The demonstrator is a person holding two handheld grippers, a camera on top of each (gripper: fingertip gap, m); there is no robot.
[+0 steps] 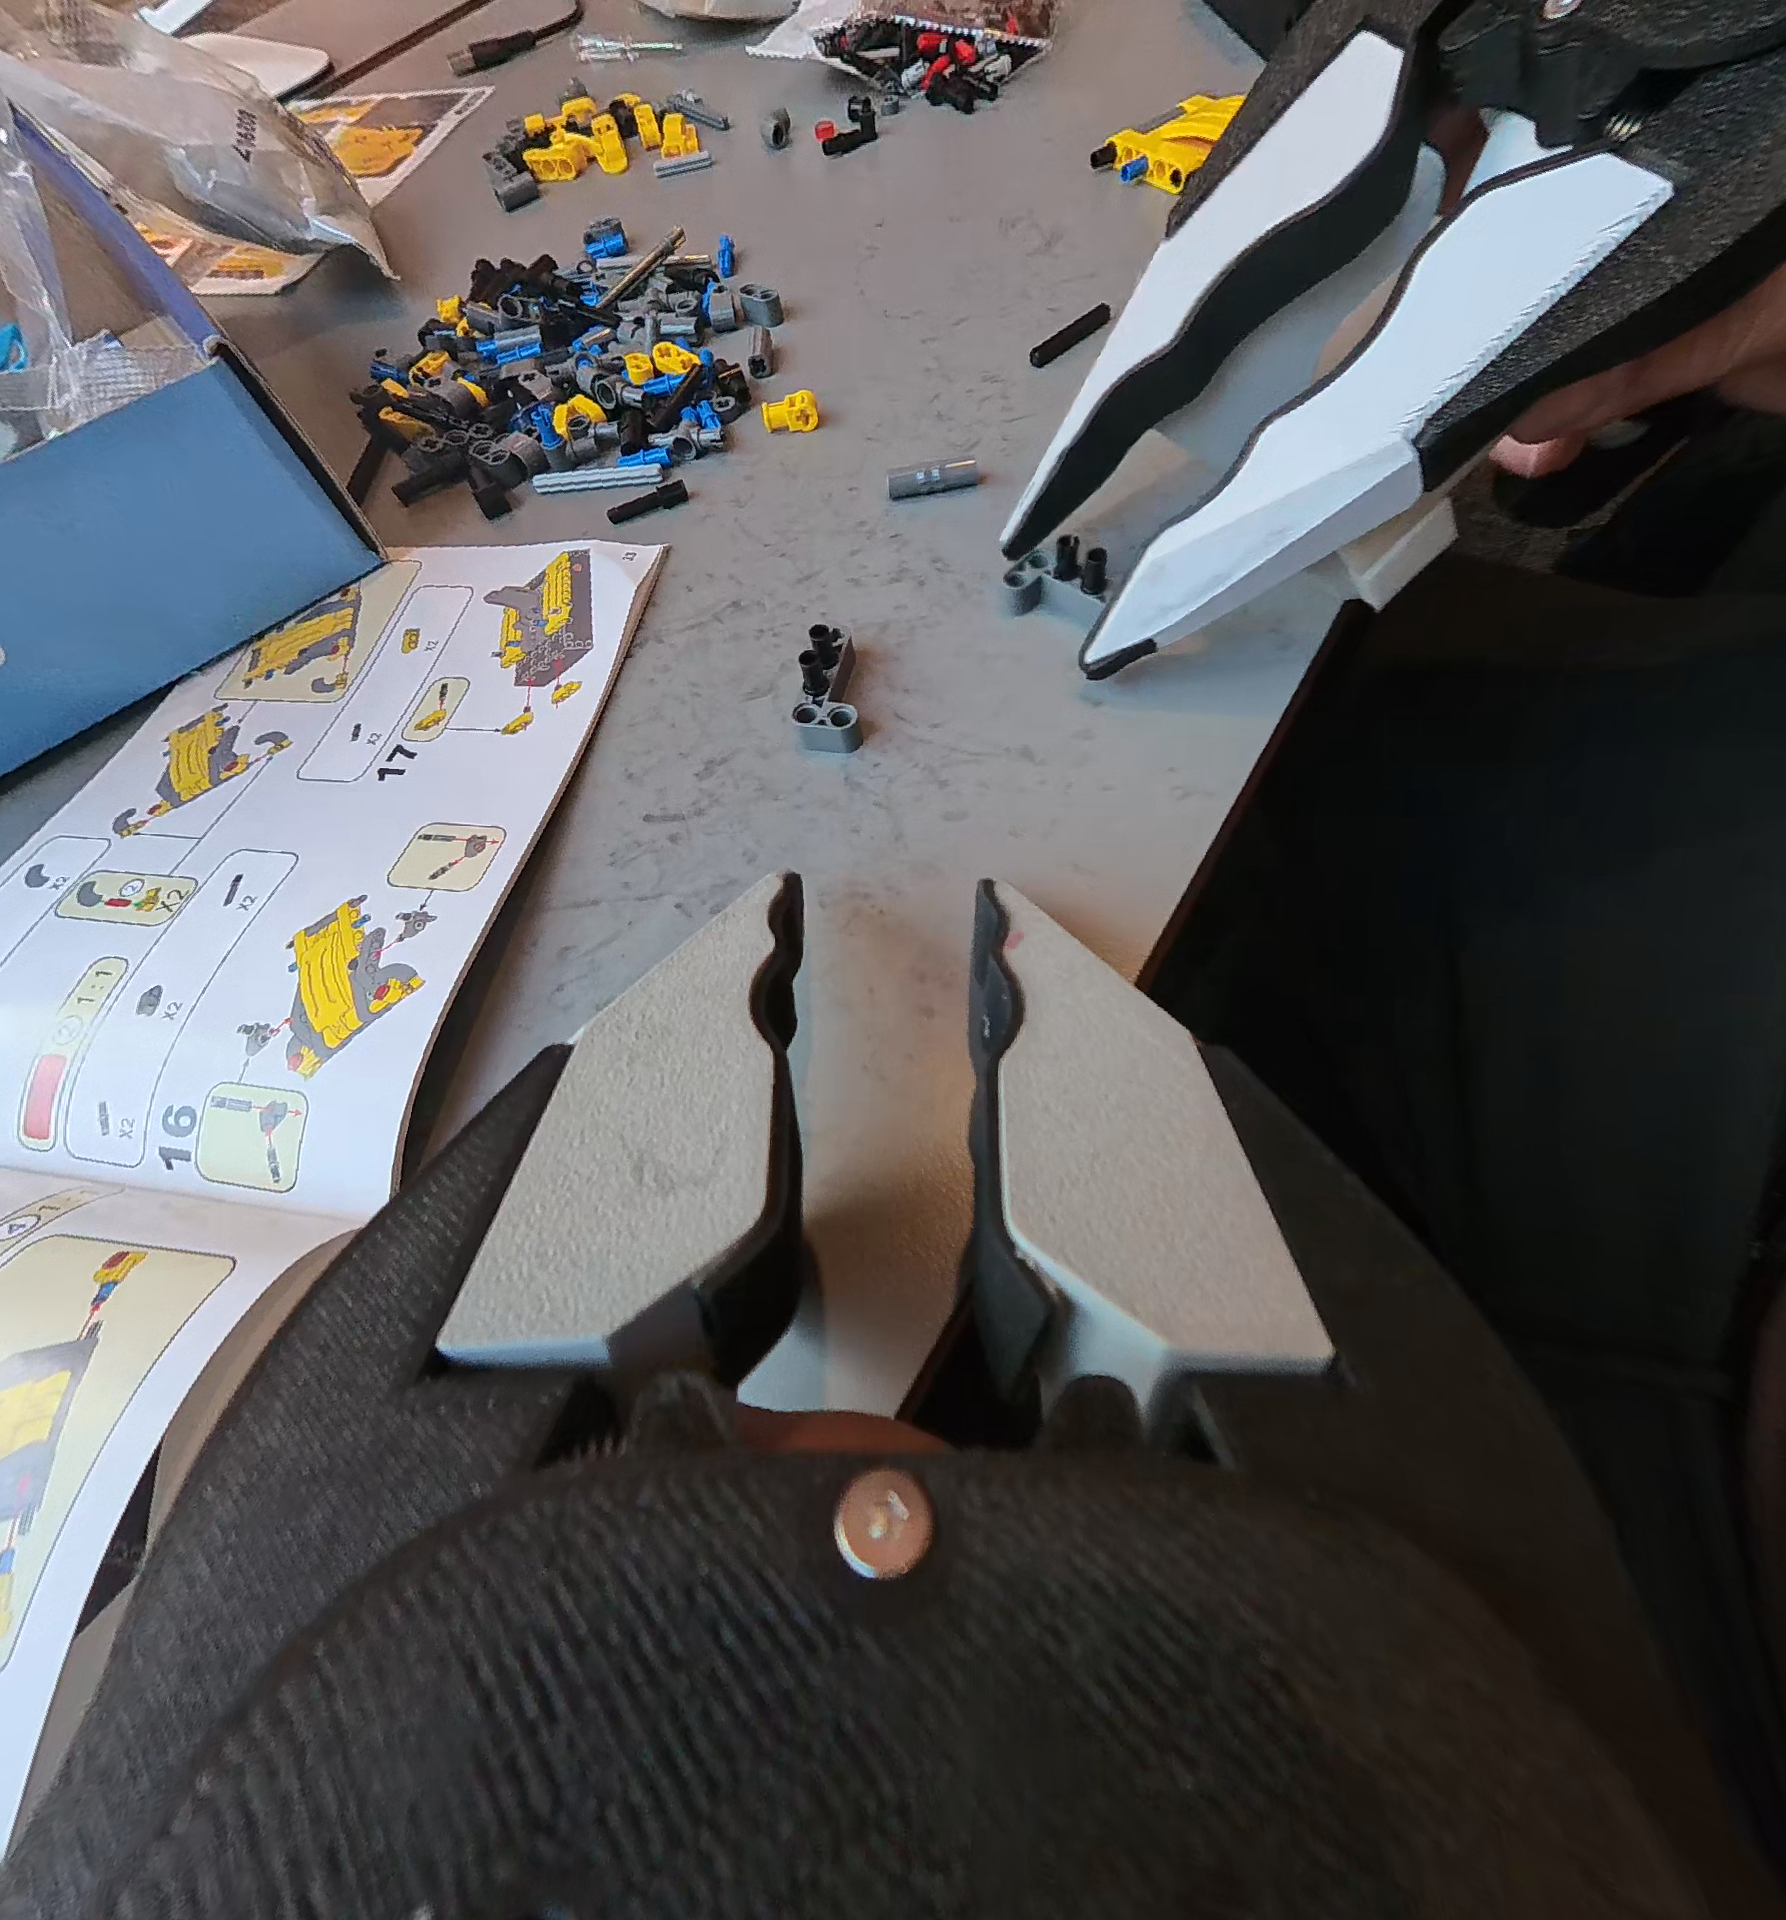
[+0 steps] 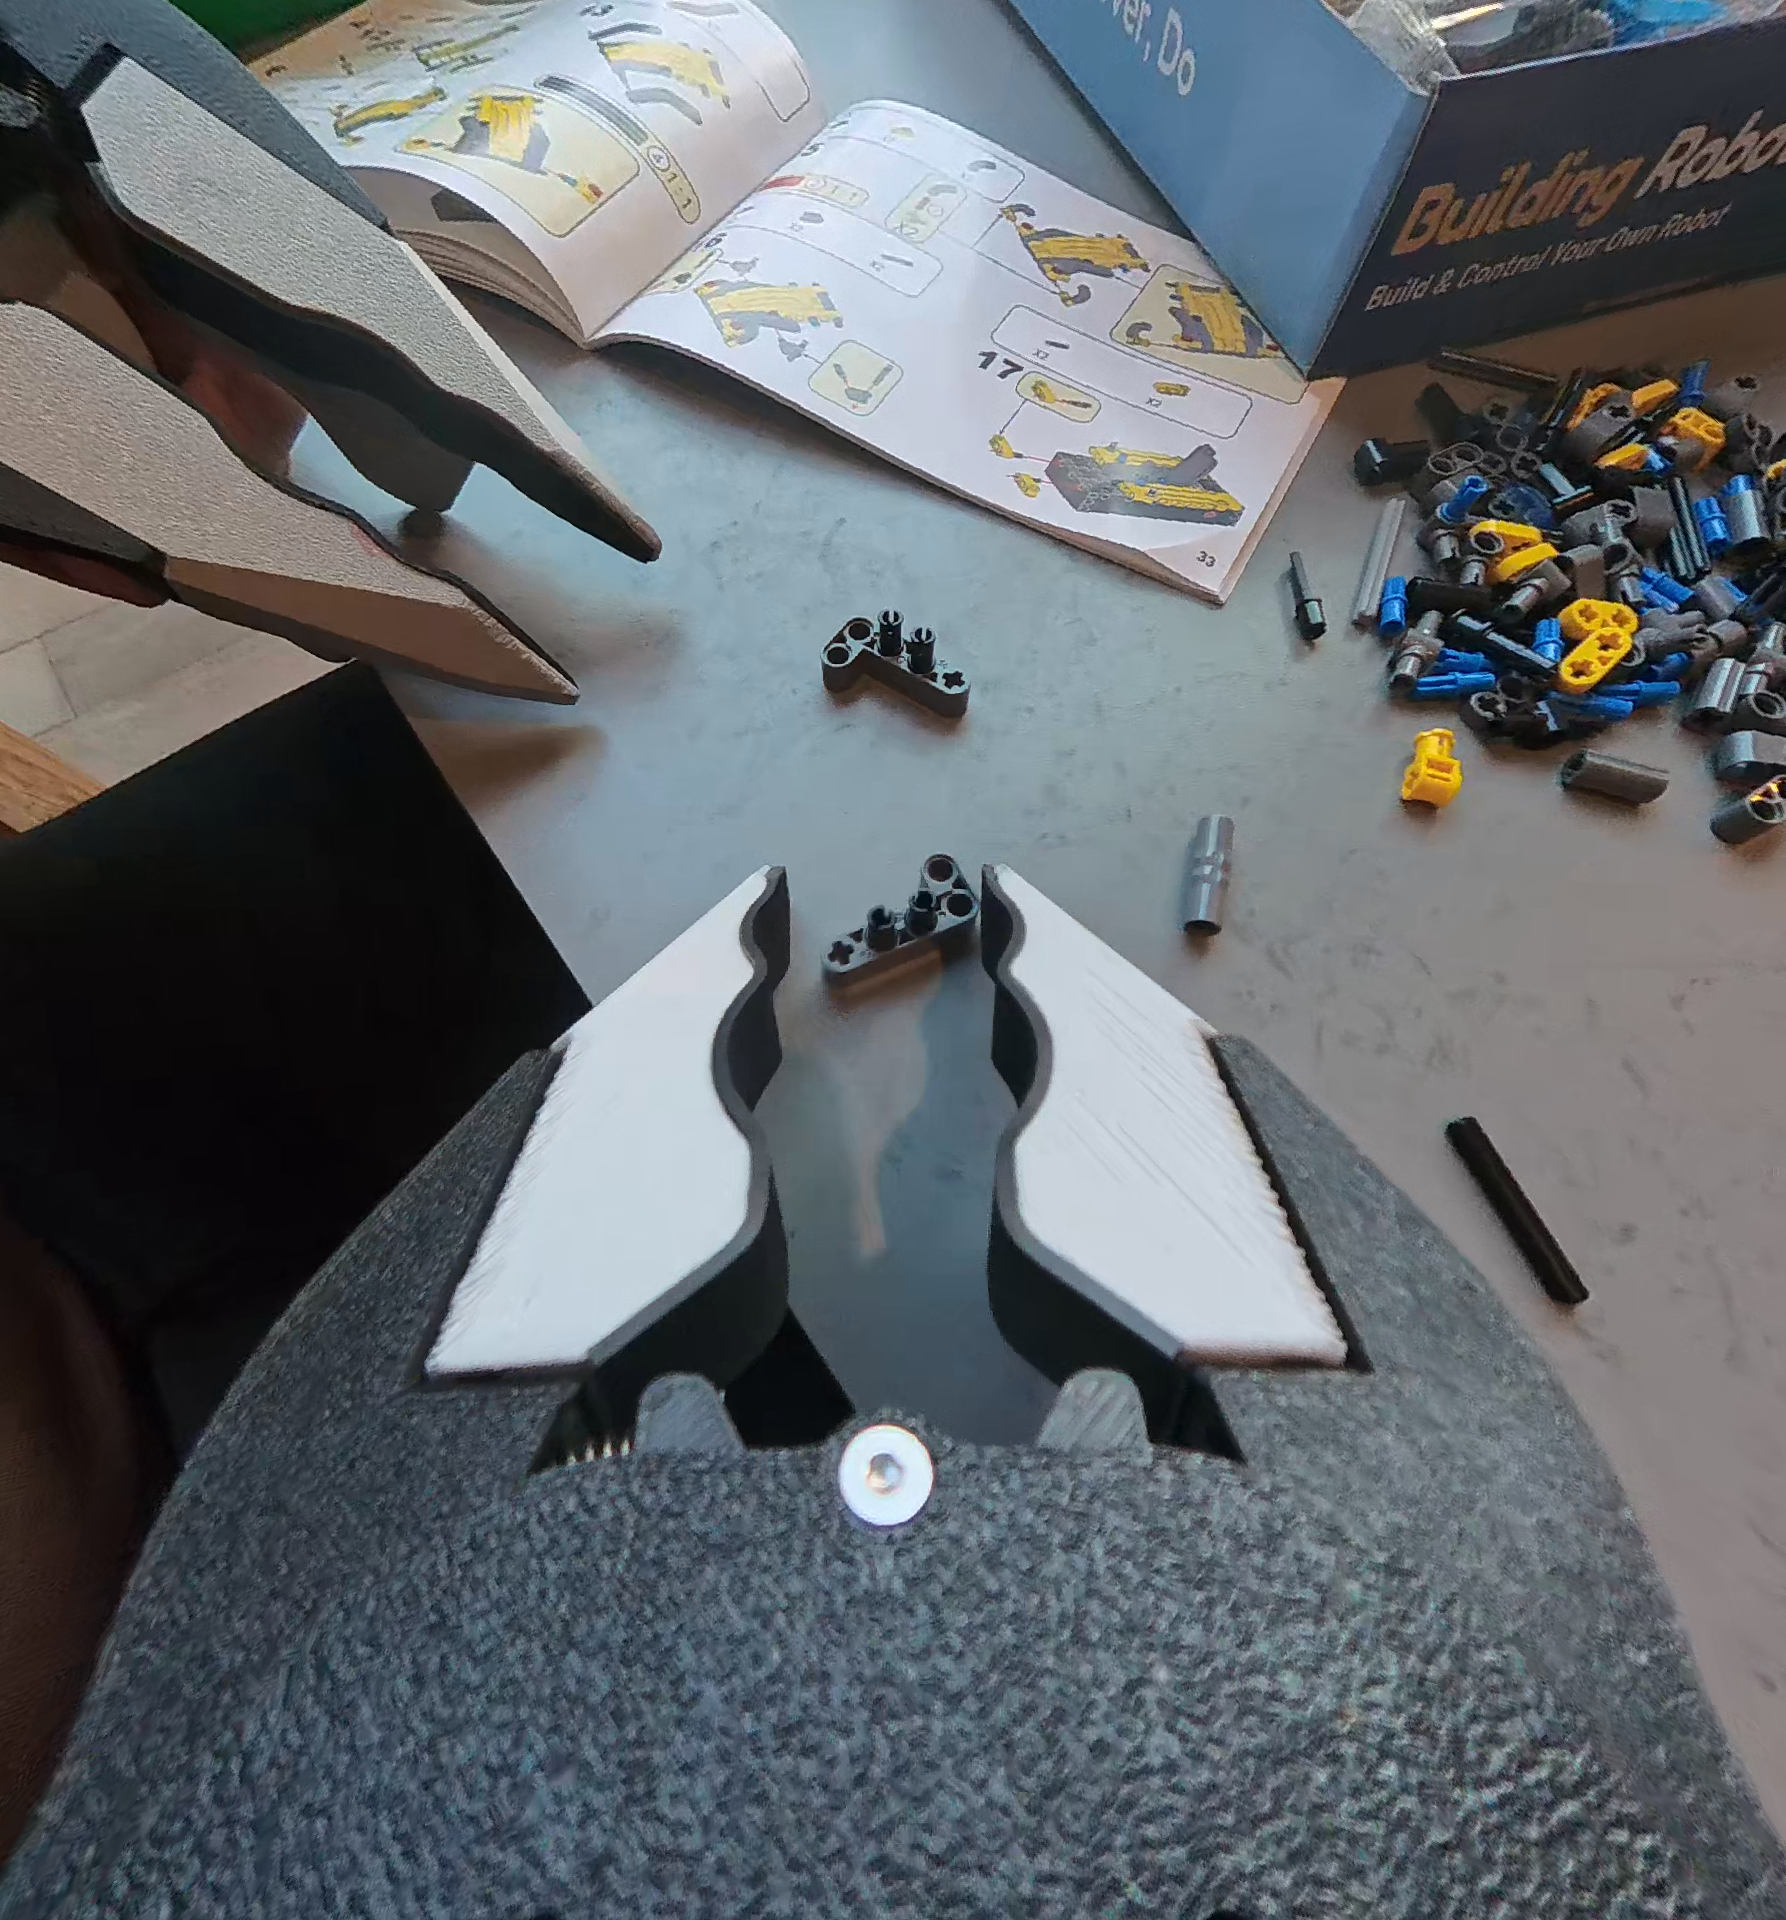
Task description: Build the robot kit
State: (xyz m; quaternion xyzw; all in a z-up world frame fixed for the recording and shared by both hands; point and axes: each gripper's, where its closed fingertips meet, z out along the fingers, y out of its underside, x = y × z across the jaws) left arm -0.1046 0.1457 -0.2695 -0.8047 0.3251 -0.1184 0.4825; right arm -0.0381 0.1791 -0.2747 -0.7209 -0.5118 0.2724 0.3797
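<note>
Grey mottled table (image 1: 972, 312), seen from both wrist cameras. Right gripper (image 2: 884, 914): white fingers with black pads, jaws parted, holding nothing; a small grey angled beam with two black pins (image 2: 904, 920) lies on the table between the fingertips, its far end just beside the right-hand tip, contact not certain. In the left wrist view the same gripper (image 1: 1065, 597) tilts down over this beam (image 1: 1055, 582). Left gripper (image 1: 889, 899): grey fingers, jaws parted, empty, held near the table's front edge. Second angled beam with pins (image 1: 827, 691), alone on the table between the two grippers; also seen from the right wrist (image 2: 894, 665). Grey sleeve connector (image 2: 1209, 873), just beside the right gripper. Black axle (image 2: 1514, 1210), farther right. Lone yellow connector (image 2: 1431, 767). Pile of black, grey, blue and yellow parts (image 1: 567, 374), well beyond. Open instruction booklet (image 1: 276, 883), left of the grippers. Blue cardboard box (image 1: 130, 561) behind the booklet, clear plastic bags (image 1: 141, 156) in and around it. Partly built yellow assembly (image 1: 1169, 145), at the far side.
</note>
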